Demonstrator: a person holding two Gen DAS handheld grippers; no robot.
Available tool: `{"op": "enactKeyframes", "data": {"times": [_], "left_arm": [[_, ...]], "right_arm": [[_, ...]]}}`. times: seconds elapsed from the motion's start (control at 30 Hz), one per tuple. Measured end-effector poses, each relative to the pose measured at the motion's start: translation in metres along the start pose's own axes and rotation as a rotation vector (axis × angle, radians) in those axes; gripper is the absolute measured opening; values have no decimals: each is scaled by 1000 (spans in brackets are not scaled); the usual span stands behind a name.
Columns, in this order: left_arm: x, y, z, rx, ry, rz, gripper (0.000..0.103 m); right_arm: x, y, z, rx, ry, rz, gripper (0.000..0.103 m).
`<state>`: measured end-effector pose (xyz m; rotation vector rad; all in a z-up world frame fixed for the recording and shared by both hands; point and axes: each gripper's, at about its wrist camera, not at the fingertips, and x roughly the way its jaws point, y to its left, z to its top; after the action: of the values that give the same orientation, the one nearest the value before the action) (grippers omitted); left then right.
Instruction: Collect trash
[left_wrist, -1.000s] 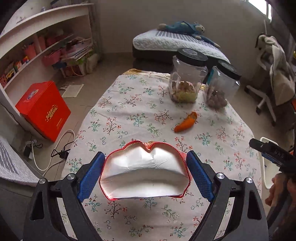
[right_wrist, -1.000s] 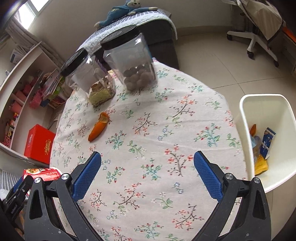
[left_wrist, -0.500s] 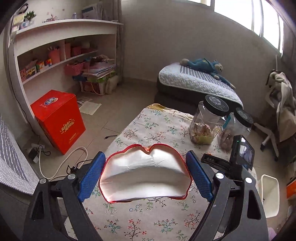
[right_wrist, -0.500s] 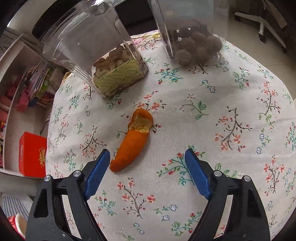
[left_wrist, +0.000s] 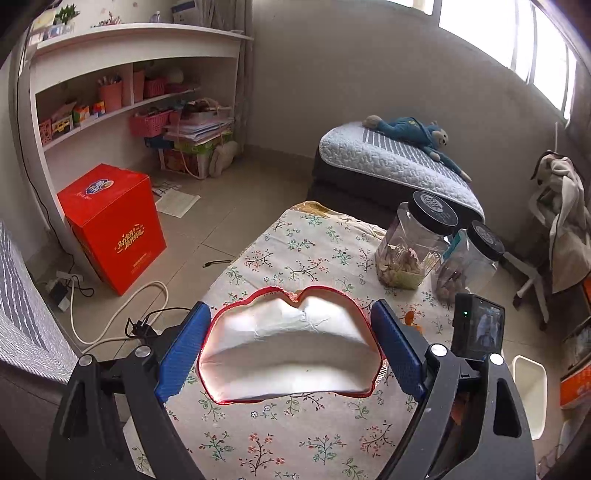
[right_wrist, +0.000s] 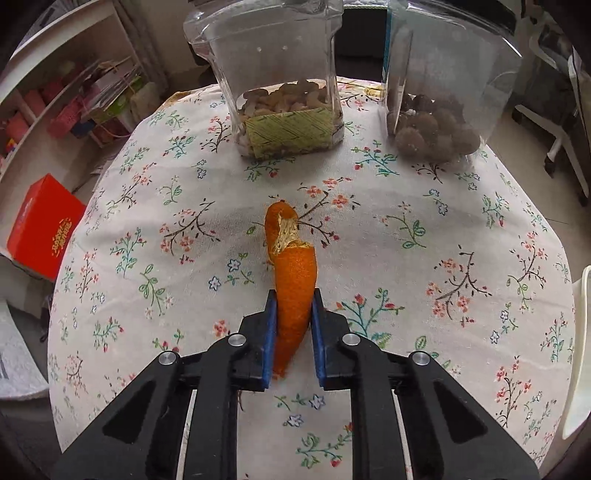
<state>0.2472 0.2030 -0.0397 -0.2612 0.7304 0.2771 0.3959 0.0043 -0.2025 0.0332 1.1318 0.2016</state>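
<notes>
Two jars (right_wrist: 280, 92) past the fingertips, one peel (right_wrist: 293, 280), one bag (left_wrist: 288, 354). Right gripper (right_wrist: 293, 306) just squeezed narrow onto the peel, pinched between its fingers. Left gripper (left_wrist: 288, 332) wide, clamping the bag between both pads.

— Where's the orange peel (right_wrist: 293, 273)?
— On the floral worktop (right_wrist: 147, 229), curled lengthwise, pith showing at its far end — just before the nut jar (right_wrist: 280, 85).
— And the red-rimmed wrapper (left_wrist: 290, 343)?
— Gaping open, white-lined, nearer than that jar.

Left wrist view high over the tabletop (left_wrist: 310, 236), facing the bed (left_wrist: 388, 166), right wrist view close above tabletop, steeply down, both sharing two jars (right_wrist: 280, 92).
</notes>
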Motion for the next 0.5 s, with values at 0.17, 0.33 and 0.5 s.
{"op": "enactKeyframes", "data": {"times": [0.17, 0.33, 0.5], "left_arm": [[1, -6, -4, -7, 9, -13, 86], [-4, -15, -7, -7, 3, -26, 86], [-11, -31, -11, 15, -20, -40, 86]], "right_arm": [[-44, -28, -16, -19, -47, 35, 15], [-88, -48, -21, -22, -105, 64, 15], [-126, -58, -25, -18, -190, 84, 15]]}}
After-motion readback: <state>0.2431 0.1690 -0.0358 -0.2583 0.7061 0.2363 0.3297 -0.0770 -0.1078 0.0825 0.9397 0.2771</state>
